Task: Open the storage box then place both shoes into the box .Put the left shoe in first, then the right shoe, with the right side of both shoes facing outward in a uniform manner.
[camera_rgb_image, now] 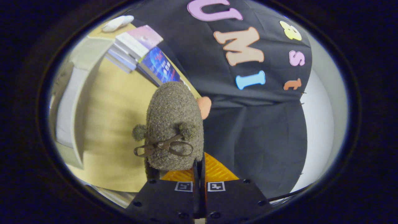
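A fuzzy grey-brown shoe [174, 121] with a thin bow [163, 146] and two pompoms hangs just ahead of my fingers, toe pointing away from me. My gripper [199, 169] is shut on the shoe's rear edge, the two fingers almost touching with only the thin rim between them. A peach-coloured bit [205, 106] peeks out at the shoe's far right side. I cannot tell whether this is the left or the right shoe. A pale box-like form [73, 102] stands beyond the wooden table [115, 109], left of the shoe.
A stack of books [140, 49] lies on the table beyond the shoe, with a white object [118, 23] farther off. The black cloth wall [258, 130] hangs to the right of the shoe, and a white wall [320, 124] shows past it.
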{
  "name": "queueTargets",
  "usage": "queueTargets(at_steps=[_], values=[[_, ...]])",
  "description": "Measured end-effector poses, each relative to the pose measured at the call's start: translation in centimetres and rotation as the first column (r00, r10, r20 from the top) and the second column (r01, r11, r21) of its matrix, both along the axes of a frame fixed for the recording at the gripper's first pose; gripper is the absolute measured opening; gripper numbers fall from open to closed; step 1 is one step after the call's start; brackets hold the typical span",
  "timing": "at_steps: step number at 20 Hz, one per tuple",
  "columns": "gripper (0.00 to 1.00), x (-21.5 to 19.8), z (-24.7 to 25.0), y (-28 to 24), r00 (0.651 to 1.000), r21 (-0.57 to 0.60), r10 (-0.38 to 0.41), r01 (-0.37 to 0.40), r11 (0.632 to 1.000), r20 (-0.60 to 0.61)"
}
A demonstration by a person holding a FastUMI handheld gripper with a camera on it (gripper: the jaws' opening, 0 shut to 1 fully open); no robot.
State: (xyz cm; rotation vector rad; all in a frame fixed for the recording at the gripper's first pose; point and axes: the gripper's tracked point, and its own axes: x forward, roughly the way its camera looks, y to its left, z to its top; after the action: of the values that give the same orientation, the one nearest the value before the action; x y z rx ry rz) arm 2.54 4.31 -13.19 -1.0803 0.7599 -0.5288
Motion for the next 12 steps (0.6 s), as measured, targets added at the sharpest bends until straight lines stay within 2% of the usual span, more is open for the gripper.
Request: queueTargets(at_steps=[3,7,12], values=[[0.03,-0.1,0.7,6.6,0.996,0.043,0.09,-0.09,0.995,0.005],[0.03,0.1,-0.4,12.9,0.989,0.138,0.151,-0.149,0.979,-0.003],[0.03,0.8,-5.3,17.8,0.987,0.301,0.146,-0.12,0.946,-0.065]])
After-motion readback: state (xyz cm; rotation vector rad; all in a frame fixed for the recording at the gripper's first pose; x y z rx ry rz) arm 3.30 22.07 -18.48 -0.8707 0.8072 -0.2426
